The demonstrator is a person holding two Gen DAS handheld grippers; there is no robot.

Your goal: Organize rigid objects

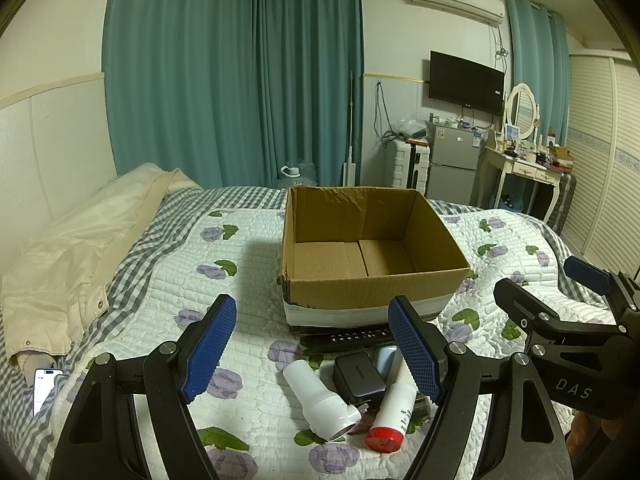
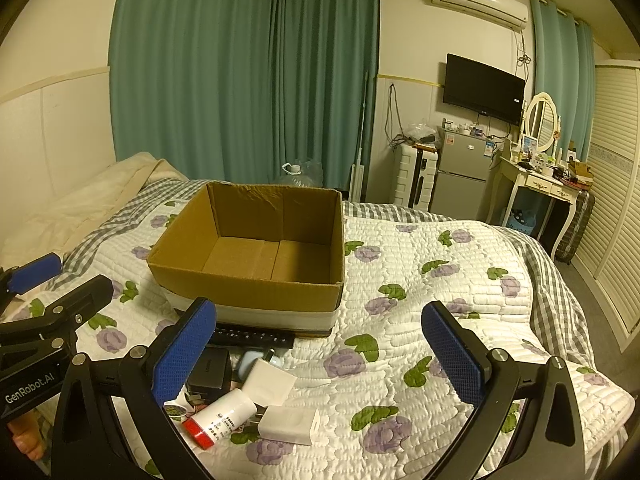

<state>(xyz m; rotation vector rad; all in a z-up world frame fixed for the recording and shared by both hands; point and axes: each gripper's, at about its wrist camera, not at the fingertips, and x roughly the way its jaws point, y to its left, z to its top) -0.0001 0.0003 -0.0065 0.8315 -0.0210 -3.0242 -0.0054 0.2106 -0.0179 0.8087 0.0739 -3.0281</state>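
Left wrist view: the open cardboard box (image 1: 372, 256) sits on the quilted bed (image 1: 168, 280), empty, its floor bare. The loose things lie in a heap just in front of the box's near wall: a black remote (image 1: 348, 338) flat against the wall's foot, then a black charger (image 1: 358, 376), a white flask (image 1: 320, 400) on its side, and a red-capped tube (image 1: 390, 416), also lying down. A pale blue item behind the charger is mostly hidden. The left gripper (image 1: 316, 360) hovers over the heap with jaws spread wide, nothing between the pads; the heap shows through the gap, likely so a first pick can be lined up. The right gripper (image 1: 560, 280) shows to the right of the box, apart from it. A cream jacket (image 1: 72, 256) lies well left of the box, a phone (image 1: 46, 388) beyond its hem. Right wrist view: the box (image 2: 256, 280) is left of centre, the heap in front of its near wall. The remote (image 2: 250, 337), charger (image 2: 211, 372), tube (image 2: 218, 416), a white adapter (image 2: 290, 424) and a flat white block (image 2: 269, 384) show here. The right gripper (image 2: 320, 358) is fully open and empty, over bare quilt right of the heap. The left gripper (image 2: 48, 284) is left of the box. Judged: sorting has not begun; the heap near the box keeps each carry short.
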